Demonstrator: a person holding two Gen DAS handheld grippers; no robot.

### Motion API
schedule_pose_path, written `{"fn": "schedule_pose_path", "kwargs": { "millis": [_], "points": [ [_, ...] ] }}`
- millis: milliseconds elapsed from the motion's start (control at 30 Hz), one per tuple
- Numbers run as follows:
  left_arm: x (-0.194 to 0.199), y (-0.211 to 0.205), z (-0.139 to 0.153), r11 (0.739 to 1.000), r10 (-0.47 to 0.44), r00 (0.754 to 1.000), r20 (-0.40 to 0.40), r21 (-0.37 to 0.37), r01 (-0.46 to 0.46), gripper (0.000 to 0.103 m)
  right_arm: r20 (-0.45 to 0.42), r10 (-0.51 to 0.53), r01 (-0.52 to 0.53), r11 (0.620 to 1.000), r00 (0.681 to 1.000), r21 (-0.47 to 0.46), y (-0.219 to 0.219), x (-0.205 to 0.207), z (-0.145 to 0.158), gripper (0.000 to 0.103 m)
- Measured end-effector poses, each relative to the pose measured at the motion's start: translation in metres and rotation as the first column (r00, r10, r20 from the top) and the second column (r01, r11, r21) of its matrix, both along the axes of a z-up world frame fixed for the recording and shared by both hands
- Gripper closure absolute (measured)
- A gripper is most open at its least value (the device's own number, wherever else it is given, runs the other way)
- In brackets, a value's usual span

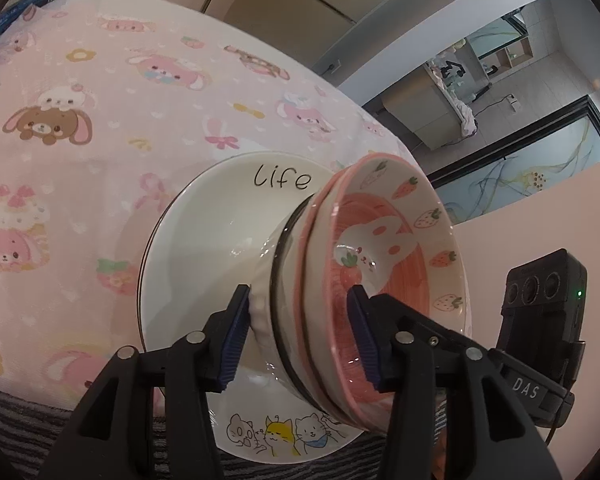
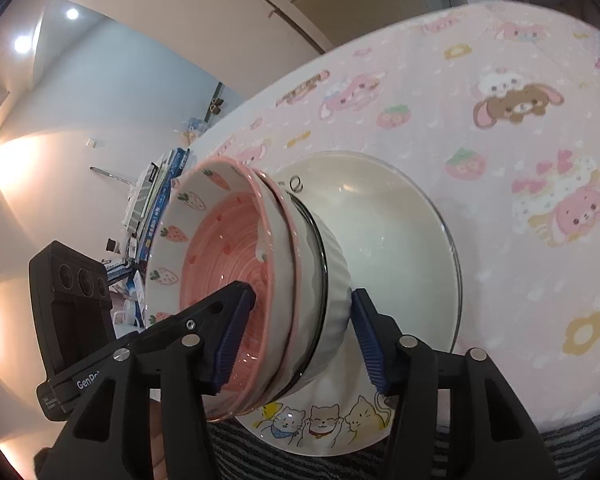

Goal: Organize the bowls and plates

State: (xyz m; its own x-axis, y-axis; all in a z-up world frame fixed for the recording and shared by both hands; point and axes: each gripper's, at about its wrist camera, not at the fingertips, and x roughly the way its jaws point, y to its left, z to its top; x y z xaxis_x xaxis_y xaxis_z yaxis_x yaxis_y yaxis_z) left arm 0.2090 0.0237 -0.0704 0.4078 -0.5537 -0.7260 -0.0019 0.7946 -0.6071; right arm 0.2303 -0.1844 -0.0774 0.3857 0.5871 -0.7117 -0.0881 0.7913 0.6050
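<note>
A white plate (image 1: pixel 204 240) (image 2: pixel 400 240) with "life" lettering and cartoon cats lies on the pink tablecloth. On it stands a white ribbed bowl (image 1: pixel 262 320) (image 2: pixel 336 280). Two pink strawberry bowls (image 1: pixel 384 240) (image 2: pixel 220 248) are nested in it. My left gripper (image 1: pixel 298 336) straddles the stack's near wall. One pad touches the ribbed outside and the other sits just off the pink inside. From the opposite side my right gripper (image 2: pixel 300 336) straddles the same stack. Its inner pad hangs loose in the top bowl. Both stand open around the walls.
The pink cartoon tablecloth (image 1: pixel 100 160) (image 2: pixel 500 80) spreads beyond the plate. Books (image 2: pixel 152 200) (image 1: pixel 20 4) are stacked at its far edge. A dark striped cloth (image 1: pixel 20 408) (image 2: pixel 580 440) lines the near edge. Each view shows the other gripper's black housing (image 1: pixel 540 320) (image 2: pixel 72 308) beside the stack.
</note>
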Motion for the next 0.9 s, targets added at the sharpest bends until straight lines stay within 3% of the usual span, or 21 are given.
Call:
{"fn": "schedule_pose_path", "kwargs": {
  "millis": [67, 200, 300, 400, 500, 567, 667, 733, 800, 900],
  "points": [
    [-0.002, 0.000, 0.007, 1.000, 0.005, 0.999, 0.037, 0.025, -0.006, 0.051, 0.053, -0.022, 0.023, 0.999, 0.998, -0.030, -0.003, -0.003, 0.009, 0.035],
    [-0.014, 0.004, 0.034, 0.997, 0.020, 0.986, 0.163, 0.073, -0.032, 0.047, 0.148, -0.045, 0.056, 0.996, 0.988, -0.064, -0.009, -0.011, 0.029, 0.034],
    [-0.032, 0.002, 0.065, 0.981, 0.027, 0.950, 0.311, 0.174, -0.085, 0.039, 0.241, -0.051, 0.074, 0.993, 0.969, -0.087, -0.015, -0.022, 0.050, 0.030],
    [-0.059, -0.004, 0.098, 0.940, 0.004, 0.874, 0.485, 0.295, -0.168, 0.031, 0.355, -0.057, 0.116, 0.983, 0.933, -0.145, -0.016, -0.041, 0.074, 0.028],
    [-0.090, -0.008, 0.126, 0.904, -0.025, 0.770, 0.637, 0.344, -0.255, 0.022, 0.480, -0.061, 0.173, 0.966, 0.875, -0.194, -0.019, -0.067, 0.102, 0.027],
    [-0.106, -0.008, 0.139, 0.896, -0.032, 0.718, 0.695, 0.338, -0.287, 0.018, 0.553, -0.057, 0.197, 0.961, 0.832, -0.197, -0.024, -0.088, 0.121, 0.020],
    [-0.132, -0.006, 0.157, 0.896, -0.020, 0.626, 0.779, 0.292, -0.334, 0.002, 0.658, -0.040, 0.232, 0.950, 0.752, -0.208, -0.029, -0.117, 0.148, 0.018],
    [-0.152, -0.006, 0.167, 0.888, -0.027, 0.552, 0.833, 0.273, -0.369, 0.001, 0.717, -0.036, 0.264, 0.941, 0.696, -0.209, -0.031, -0.137, 0.162, 0.014],
    [-0.169, -0.007, 0.175, 0.875, -0.042, 0.493, 0.869, 0.270, -0.402, 0.001, 0.772, -0.048, 0.313, 0.929, 0.634, -0.199, -0.034, -0.157, 0.176, 0.013],
    [-0.186, -0.010, 0.188, 0.867, -0.055, 0.449, 0.892, 0.266, -0.422, 0.000, 0.825, -0.070, 0.379, 0.907, 0.561, -0.181, -0.041, -0.180, 0.195, 0.000]
  ]
}}
